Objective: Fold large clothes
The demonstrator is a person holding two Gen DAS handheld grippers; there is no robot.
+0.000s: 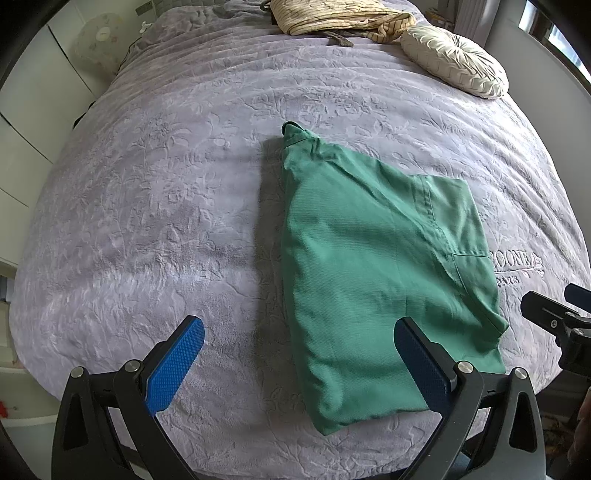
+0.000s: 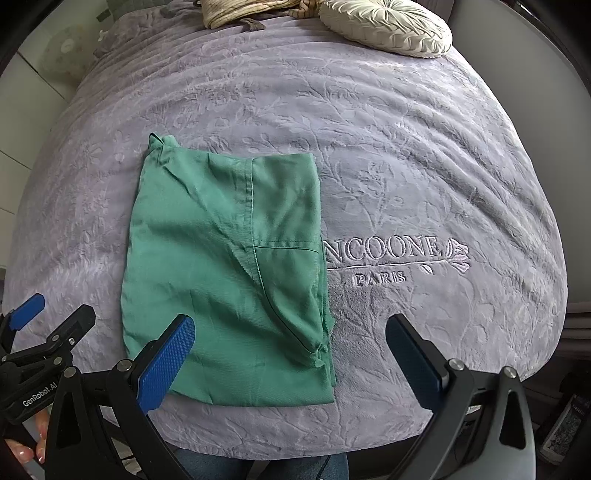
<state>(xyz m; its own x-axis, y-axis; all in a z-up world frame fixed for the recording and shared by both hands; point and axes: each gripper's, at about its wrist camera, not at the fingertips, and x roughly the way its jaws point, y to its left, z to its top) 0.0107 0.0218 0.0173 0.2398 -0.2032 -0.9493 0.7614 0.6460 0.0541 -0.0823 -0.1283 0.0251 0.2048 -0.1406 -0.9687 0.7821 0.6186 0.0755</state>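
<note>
Both grippers, left [image 1: 299, 363] and right [image 2: 290, 360], hovered with jaws apart; the next fold required gripping the green garment's [image 2: 225, 273] near corners together.

A folded green woven garment [image 1: 373, 269] lies flat on a bed covered by a lavender plush blanket with an embossed leaf pattern [image 1: 166, 206], its collar end pointing away toward the far side. The left tongs [image 1: 299, 365], black-armed with blue textured pads [image 1: 175, 365], hang wide open above the near edge; the right-hand pad overlaps the garment's near corner. At the right border the right tongs [image 1: 561, 314] show partly. A round pleated cream cushion [image 1: 454, 62] and a striped beige cloth [image 1: 332, 16] lie at the far end.
</note>
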